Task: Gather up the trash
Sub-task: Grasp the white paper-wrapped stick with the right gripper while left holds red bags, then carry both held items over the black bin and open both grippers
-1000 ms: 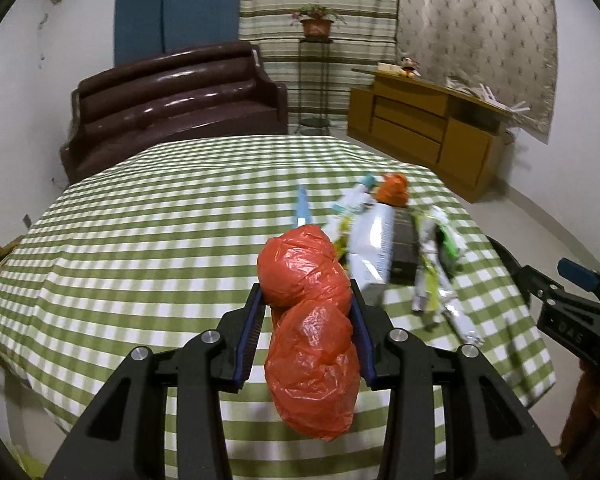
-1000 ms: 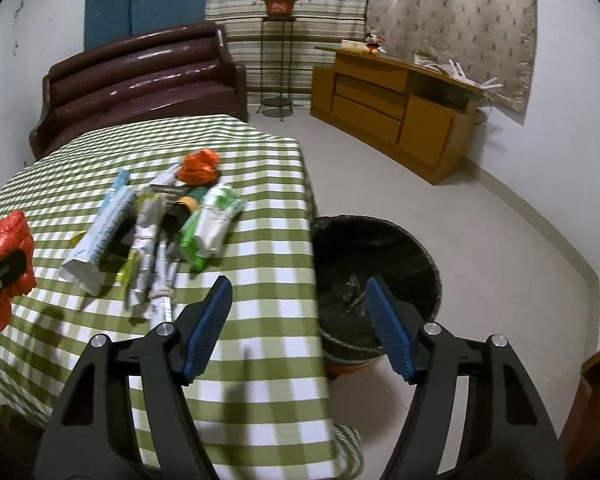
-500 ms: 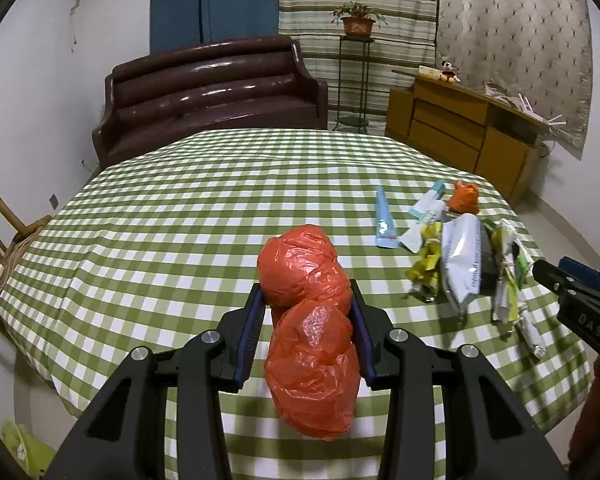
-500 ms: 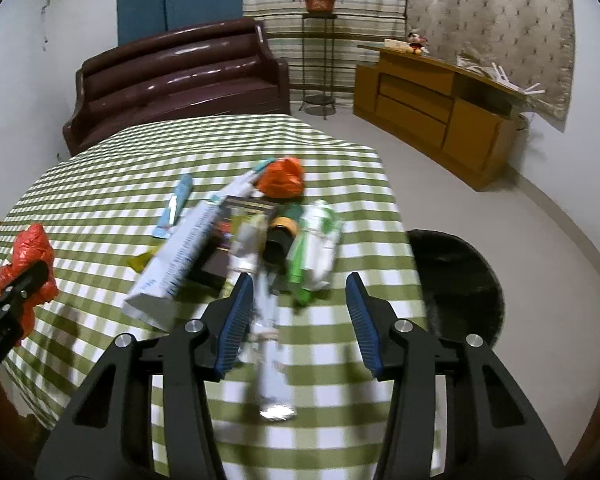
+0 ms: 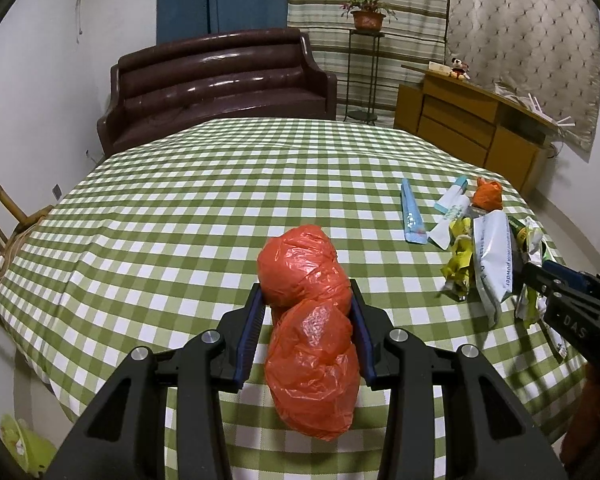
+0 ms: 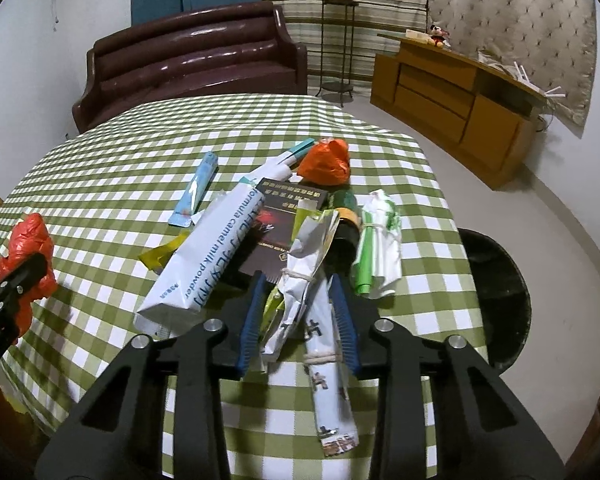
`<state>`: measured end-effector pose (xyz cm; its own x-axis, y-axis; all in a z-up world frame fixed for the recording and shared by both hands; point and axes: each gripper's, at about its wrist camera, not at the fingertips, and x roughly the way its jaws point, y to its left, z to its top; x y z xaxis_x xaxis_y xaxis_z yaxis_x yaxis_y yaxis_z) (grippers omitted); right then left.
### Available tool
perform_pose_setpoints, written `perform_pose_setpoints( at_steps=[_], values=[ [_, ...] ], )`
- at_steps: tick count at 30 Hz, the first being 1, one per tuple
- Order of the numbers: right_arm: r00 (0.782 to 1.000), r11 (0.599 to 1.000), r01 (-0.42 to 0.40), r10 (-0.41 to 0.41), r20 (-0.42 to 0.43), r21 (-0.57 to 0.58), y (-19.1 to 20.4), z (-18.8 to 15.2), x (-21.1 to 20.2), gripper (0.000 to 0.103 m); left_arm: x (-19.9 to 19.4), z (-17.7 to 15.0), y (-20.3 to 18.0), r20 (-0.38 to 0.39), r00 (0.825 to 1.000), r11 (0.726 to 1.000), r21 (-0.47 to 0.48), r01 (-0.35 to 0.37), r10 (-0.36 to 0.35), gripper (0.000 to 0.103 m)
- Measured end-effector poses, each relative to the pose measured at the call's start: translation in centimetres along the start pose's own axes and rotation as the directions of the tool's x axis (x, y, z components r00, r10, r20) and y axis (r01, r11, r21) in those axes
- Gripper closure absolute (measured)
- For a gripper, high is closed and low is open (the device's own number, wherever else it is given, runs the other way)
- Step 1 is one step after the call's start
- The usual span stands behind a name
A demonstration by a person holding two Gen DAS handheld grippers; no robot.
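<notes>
Over the checked table (image 6: 100,184), the left gripper (image 5: 308,312) clamps an orange bag (image 5: 308,320) while the right gripper (image 6: 298,316), jaws just closing, pinches a tied paper wrapper (image 6: 312,292) from the litter pile, so next comes, I judge, lifting it toward the black bin (image 6: 496,292).

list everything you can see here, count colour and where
red bag bundle: 1, red-orange, clamped in left gripper
small orange bag: 1, orange, far end of trash pile
milk powder pouch: 1, white, left of pile
blue sachet: 1, light blue, left of pile
dark box: 1, black, under pouch
tied wrapper bundle: 1, white, between right gripper's pads
green-white packet: 1, right of pile
bin: 1, black, on floor beside table
tablecloth: 1, green-white check
sofa: 1, brown, behind table
cabinet: 1, wooden, right wall
left hand-held gripper: 1, black, shut on bundle
right hand-held gripper: 1, black, just been closing on wrappers
</notes>
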<state>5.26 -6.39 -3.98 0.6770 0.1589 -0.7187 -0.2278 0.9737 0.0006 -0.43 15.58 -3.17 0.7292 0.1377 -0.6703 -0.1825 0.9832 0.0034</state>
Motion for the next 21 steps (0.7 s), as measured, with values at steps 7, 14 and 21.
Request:
perform_pose_setpoints(
  at_steps=[7, 14, 21],
  values=[
    [1.000, 1.000, -0.001, 0.001, 0.002, 0.000, 0.0, 0.0, 0.1, 0.087, 0.2, -0.1, 0.0, 0.000, 1.000, 1.000, 0.000, 0.006, -0.006, 0.062],
    [1.000, 1.000, -0.005, 0.005, 0.026, 0.021, -0.8, 0.2, -1.2, 0.088, 0.1, 0.2, -0.3, 0.007, 1.000, 1.000, 0.010, 0.017, -0.017, 0.062],
    [0.997, 0.999, -0.015, 0.011, 0.072, 0.043, -2.1, 0.5, -3.4, 0.088, -0.6, 0.5, -2.3, 0.022, 0.998, 0.997, 0.045, 0.060, -0.061, 0.062]
  ],
)
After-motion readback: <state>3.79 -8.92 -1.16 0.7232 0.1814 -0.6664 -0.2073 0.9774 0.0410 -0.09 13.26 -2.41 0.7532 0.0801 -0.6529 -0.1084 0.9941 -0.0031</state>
